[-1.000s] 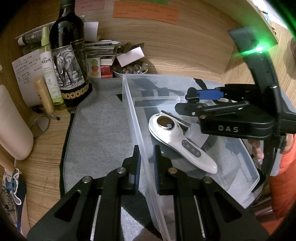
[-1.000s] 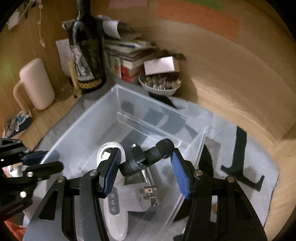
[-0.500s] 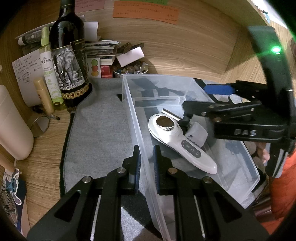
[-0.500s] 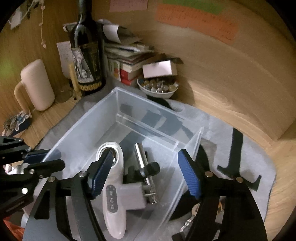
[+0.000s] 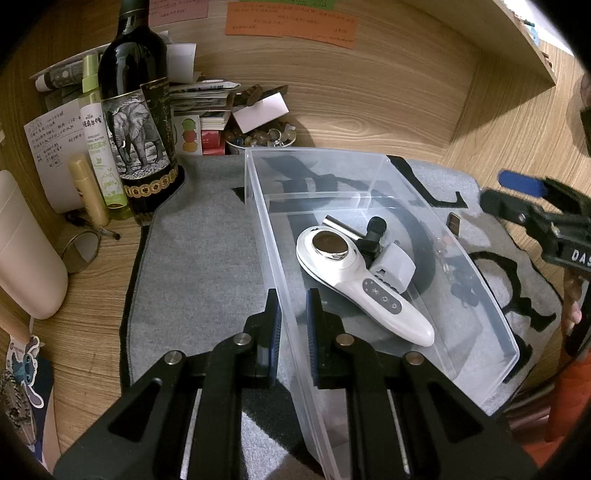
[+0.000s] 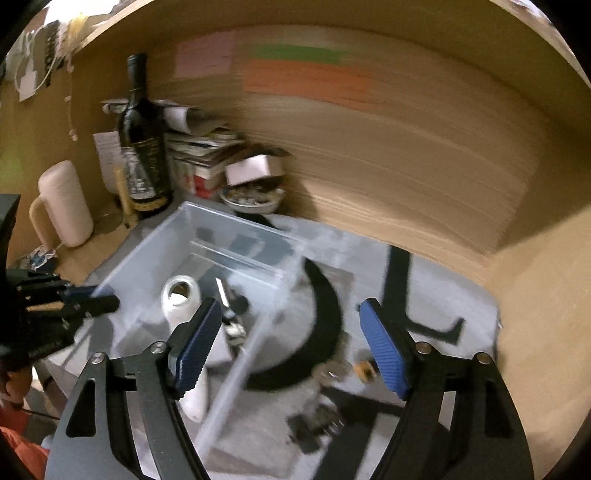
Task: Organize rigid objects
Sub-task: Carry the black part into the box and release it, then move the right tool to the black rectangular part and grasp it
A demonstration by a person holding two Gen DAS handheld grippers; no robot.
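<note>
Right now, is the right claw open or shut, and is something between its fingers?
Open. The right claw has just been opening; its blue fingers stand wide apart with nothing between them, above the clear bin's near wall and the grey mat.

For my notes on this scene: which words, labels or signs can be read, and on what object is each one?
"DAS": white letters on the right gripper, cut off at the picture's edge.
"WATER": on the pale green spray bottle; its Chinese characters are too small.
Wine bottle label, orange note, handwritten sheet: too small or blurred.
</note>
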